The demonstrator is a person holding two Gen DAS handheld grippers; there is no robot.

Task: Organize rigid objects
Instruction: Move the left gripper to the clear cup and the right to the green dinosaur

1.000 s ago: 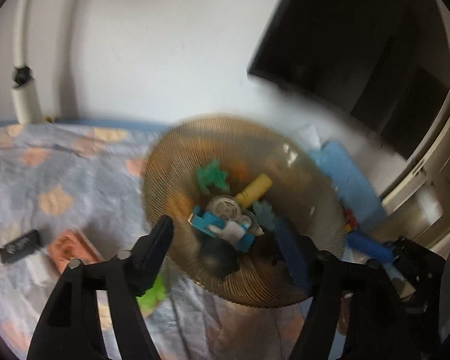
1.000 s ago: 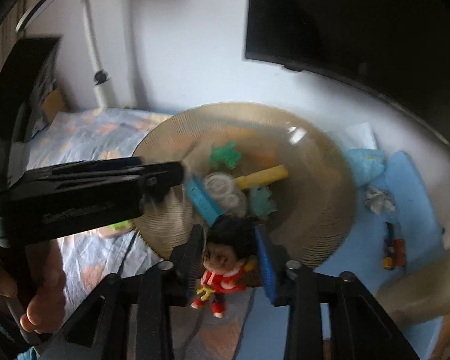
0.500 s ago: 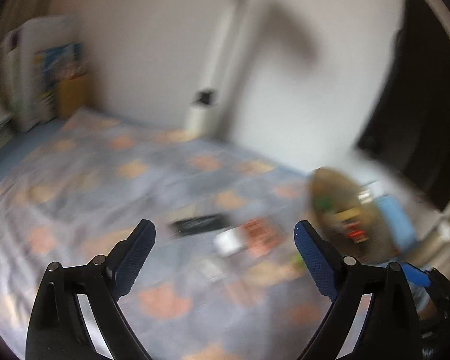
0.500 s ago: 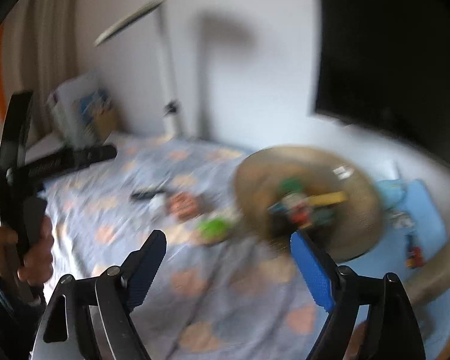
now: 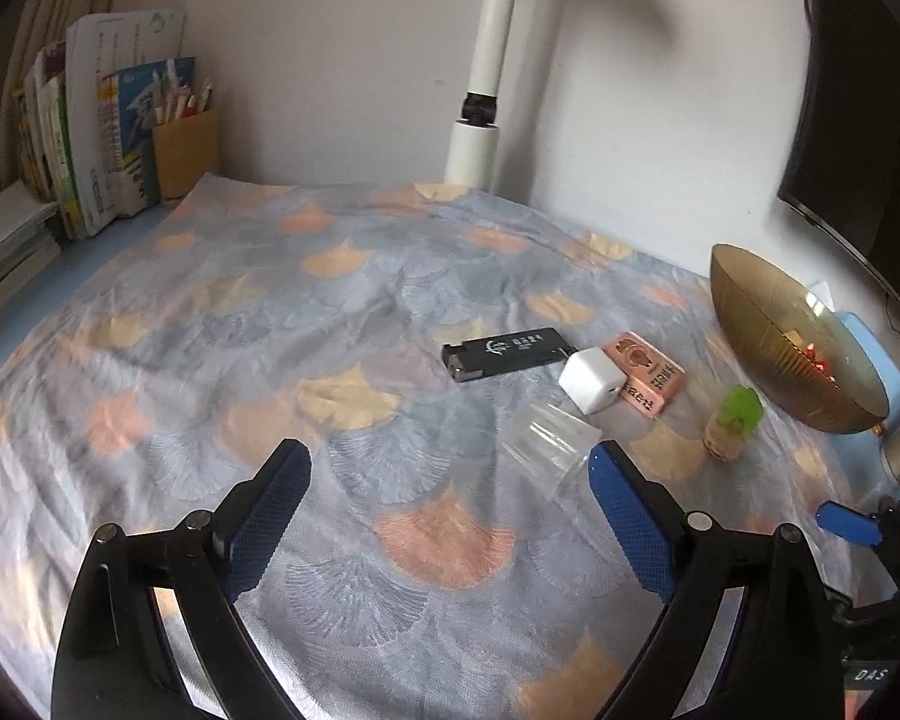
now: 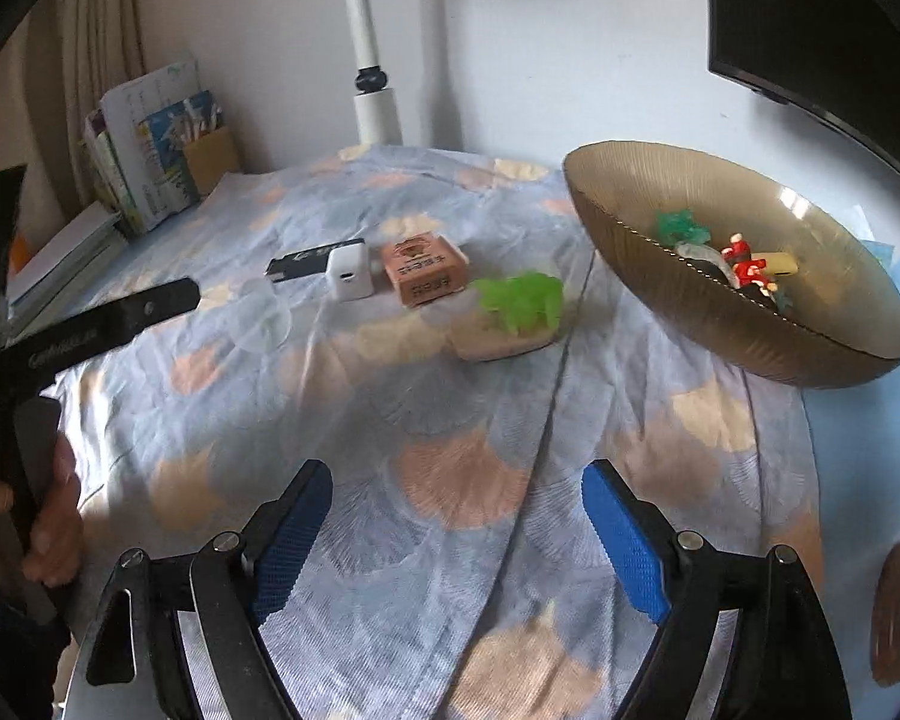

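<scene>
while the bowl (image 6: pixel 744 324) holds toys, the white cube (image 6: pixel 348 272) lies outside.

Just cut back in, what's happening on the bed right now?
A person is clearing small objects off a patterned cloth into the amber glass bowl, which already holds a red figure and other toys. Both grippers are empty: the left gripper is open, and the right gripper has its jaws opening with nothing between them. On the cloth lie a black lighter, white charger, pink box, clear cup and green plant toy.
</scene>
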